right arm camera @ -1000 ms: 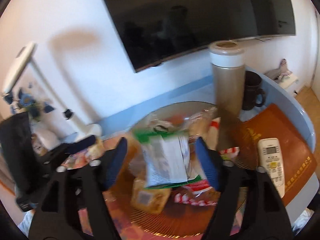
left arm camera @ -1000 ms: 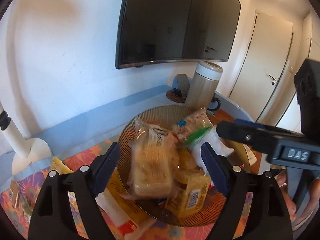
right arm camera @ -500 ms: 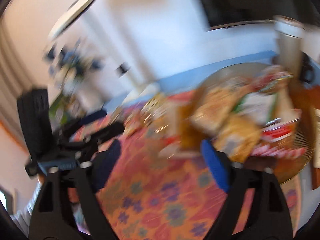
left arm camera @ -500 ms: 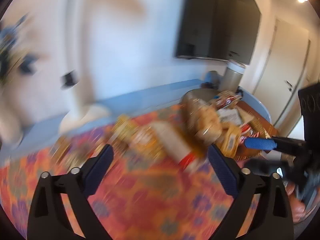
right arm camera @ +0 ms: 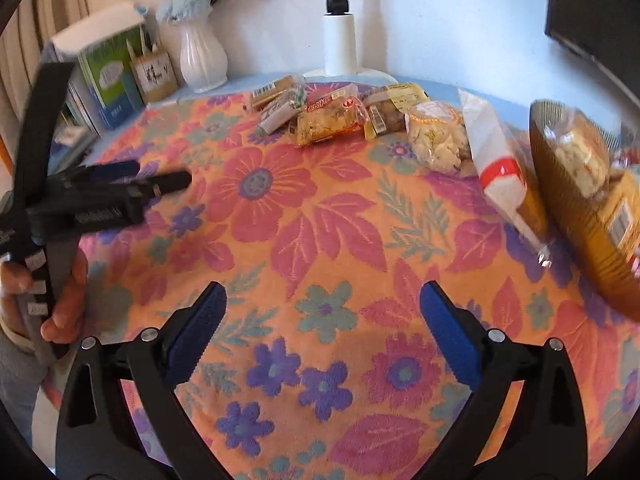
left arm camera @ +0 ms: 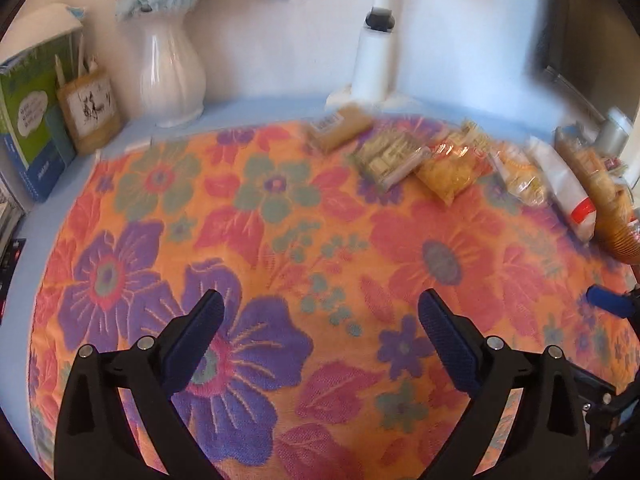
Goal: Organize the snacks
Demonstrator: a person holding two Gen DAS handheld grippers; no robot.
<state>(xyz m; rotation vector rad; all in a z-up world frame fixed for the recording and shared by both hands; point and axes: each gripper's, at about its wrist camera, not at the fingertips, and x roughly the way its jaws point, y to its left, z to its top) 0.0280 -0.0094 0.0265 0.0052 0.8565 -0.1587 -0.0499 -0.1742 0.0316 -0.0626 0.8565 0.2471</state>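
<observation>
Round desk (right arm camera: 168, 98) under orange floral cloth (right arm camera: 320, 240). Left gripper (left arm camera: 320, 312) and right gripper (right arm camera: 322, 304) hover over bare cloth, jaws released, empty. Snack packets (right arm camera: 332, 118) in row along far edge; amber bowl (right arm camera: 584, 240) holds more at right. White vase (right arm camera: 202, 60), books (right arm camera: 106, 80), lamp base (right arm camera: 340, 44) against white wall.

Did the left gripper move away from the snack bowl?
Yes. The left gripper swung left and back: the bowl, once right between its fingers, now sits at the far right edge, and the white vase has come into view.
</observation>
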